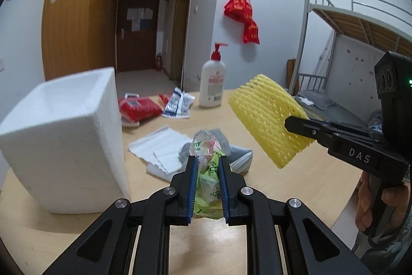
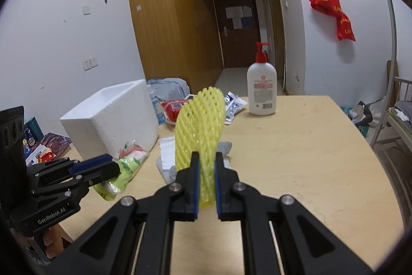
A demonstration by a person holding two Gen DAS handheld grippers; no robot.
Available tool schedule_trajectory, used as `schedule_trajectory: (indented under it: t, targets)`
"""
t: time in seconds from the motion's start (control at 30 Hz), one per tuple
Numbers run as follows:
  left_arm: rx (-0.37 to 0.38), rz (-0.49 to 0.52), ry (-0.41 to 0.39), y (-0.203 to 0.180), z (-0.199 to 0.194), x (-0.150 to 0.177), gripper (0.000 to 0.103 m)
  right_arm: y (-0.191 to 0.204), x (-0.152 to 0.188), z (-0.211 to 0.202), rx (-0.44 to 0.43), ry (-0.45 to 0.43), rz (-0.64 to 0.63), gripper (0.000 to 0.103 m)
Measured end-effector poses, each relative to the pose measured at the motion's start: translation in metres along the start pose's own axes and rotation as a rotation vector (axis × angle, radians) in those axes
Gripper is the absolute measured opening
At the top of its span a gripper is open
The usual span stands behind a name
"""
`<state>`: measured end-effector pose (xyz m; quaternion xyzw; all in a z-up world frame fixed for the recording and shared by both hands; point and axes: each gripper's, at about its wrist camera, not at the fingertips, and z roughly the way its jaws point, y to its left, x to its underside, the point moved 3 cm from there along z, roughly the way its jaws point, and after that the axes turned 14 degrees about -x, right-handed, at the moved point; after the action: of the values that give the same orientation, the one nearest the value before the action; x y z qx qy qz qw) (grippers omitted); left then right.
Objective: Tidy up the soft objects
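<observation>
The white foam box (image 1: 64, 136) – rigid, grainy, open-topped – stands on the wooden table (image 2: 309, 159) and looks the likely bin; its inside is hidden. Nothing seems stowed yet: both soft items are lifted, while crinkled white paper (image 1: 159, 146) and grey cloth (image 1: 239, 156) lie loose (probably next). The right gripper (image 2: 207, 164) is clamped on the springy yellow foam net (image 2: 200, 125); the left gripper (image 1: 208, 167) pinches a crumpled green plastic packet (image 1: 206, 172).
</observation>
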<state>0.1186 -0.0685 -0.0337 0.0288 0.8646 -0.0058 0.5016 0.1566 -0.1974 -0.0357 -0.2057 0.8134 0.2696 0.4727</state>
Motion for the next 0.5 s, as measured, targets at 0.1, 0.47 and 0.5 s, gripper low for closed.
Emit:
schedule_trajectory:
  t: [0.1, 0.47, 0.5]
  targets:
    - [-0.013, 0.004, -0.037, 0.001, -0.015, -0.003, 0.018, 0.008, -0.002, -0.012, -0.001, -0.024, -0.016, 0.012]
    - [-0.036, 0.022, -0.146, 0.001, -0.068, -0.011, 0.018, 0.035, -0.011, -0.046, -0.014, -0.107, -0.065, 0.012]
    - [-0.038, 0.022, -0.155, 0.001, -0.072, -0.011, 0.018, 0.037, -0.011, -0.047, -0.016, -0.111, -0.068, 0.012]
